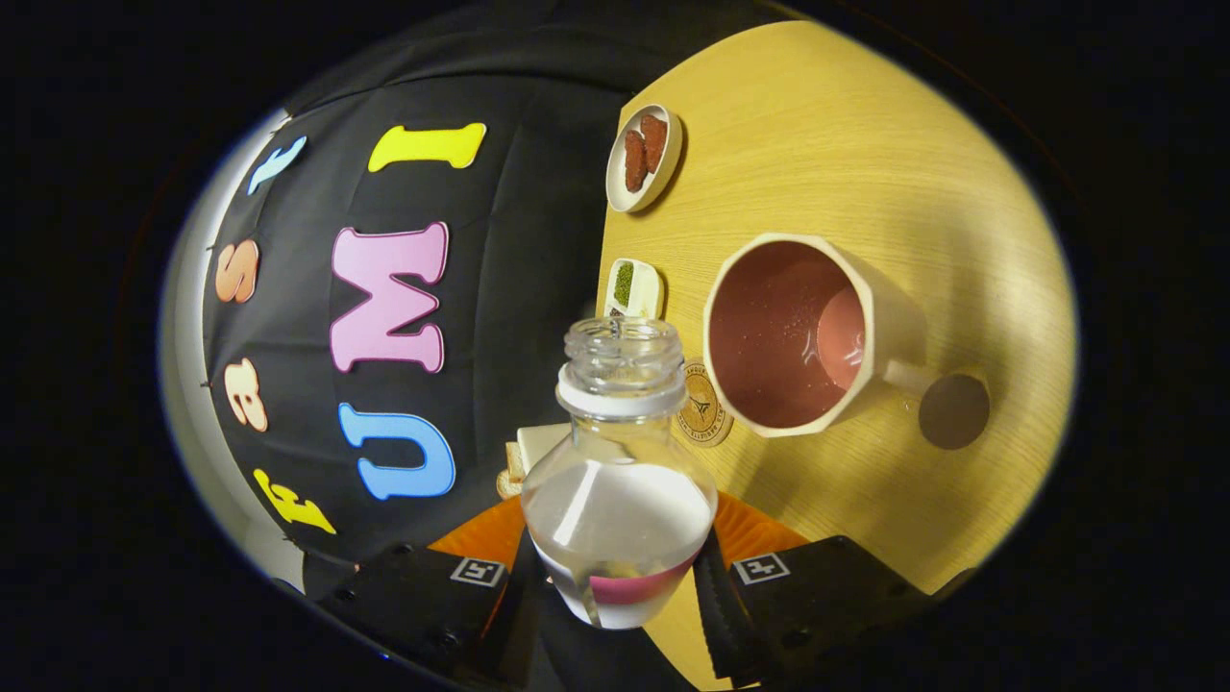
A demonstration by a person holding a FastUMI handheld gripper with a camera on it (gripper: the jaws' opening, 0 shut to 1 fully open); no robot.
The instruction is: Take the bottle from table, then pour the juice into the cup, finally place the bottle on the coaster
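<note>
My gripper (623,577) is shut on a clear, uncapped plastic bottle (620,490), one finger pressing on each side of its belly. The whole view is rolled sideways, so the bottle is tilted and the clear liquid in it stands slanted, with a pink band at its base. Just beyond the bottle's open mouth lies a round cork coaster (704,406) on the wooden table (865,144). Right beside the coaster stands a cream cup (807,332) with a pink inside and a handle; a little liquid glistens in it.
Beyond the bottle, along the table's edge, sit a round white dish with two red-brown pieces (644,157) and a small white dish with something green (634,286). A small white block (534,447) lies close by the bottle's shoulder.
</note>
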